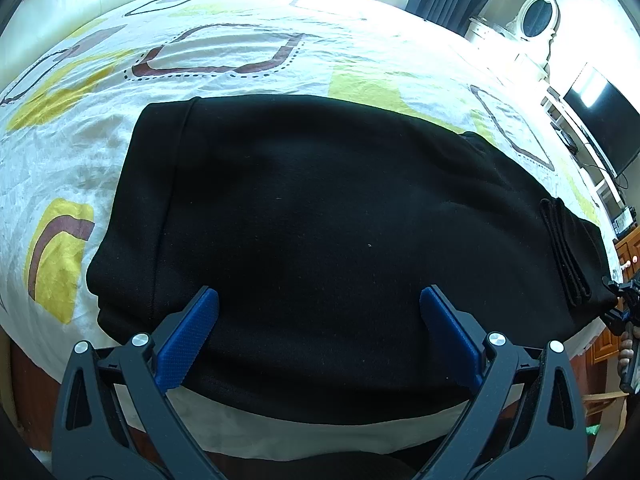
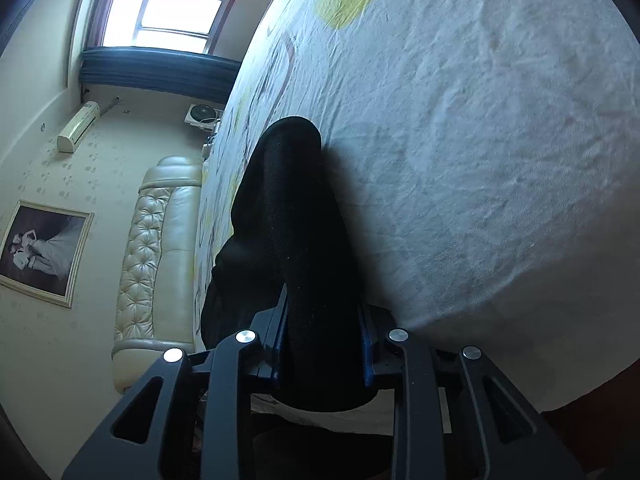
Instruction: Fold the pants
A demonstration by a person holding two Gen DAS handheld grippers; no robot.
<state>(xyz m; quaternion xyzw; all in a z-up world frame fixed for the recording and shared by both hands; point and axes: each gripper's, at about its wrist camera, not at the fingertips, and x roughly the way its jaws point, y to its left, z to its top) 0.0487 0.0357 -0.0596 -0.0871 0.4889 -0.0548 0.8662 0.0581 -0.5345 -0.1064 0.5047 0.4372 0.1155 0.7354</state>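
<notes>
Black pants point(image 1: 320, 200) lie folded flat on the patterned bed sheet point(image 1: 240, 52), close to the near edge of the bed. My left gripper point(image 1: 319, 294) hovers open over their near part, its blue pads point(image 1: 188, 340) wide apart with nothing clamped. At the right end of the pants, the stacked cuffs point(image 1: 568, 256) show as a thick layered edge, and my right gripper point(image 1: 624, 312) sits just beyond them. In the right wrist view, the right gripper point(image 2: 324, 344) is shut on a thick bundle of the black pants point(image 2: 296, 200), which rises from the jaws against the sheet point(image 2: 480, 160).
A cream padded headboard point(image 2: 160, 248) runs along the far end of the bed. A dark television point(image 1: 608, 120) and a white oval mirror point(image 1: 536, 20) stand to the right. A window point(image 2: 168, 4), a wall air conditioner point(image 2: 78, 126) and a framed picture point(image 2: 40, 252) line the walls.
</notes>
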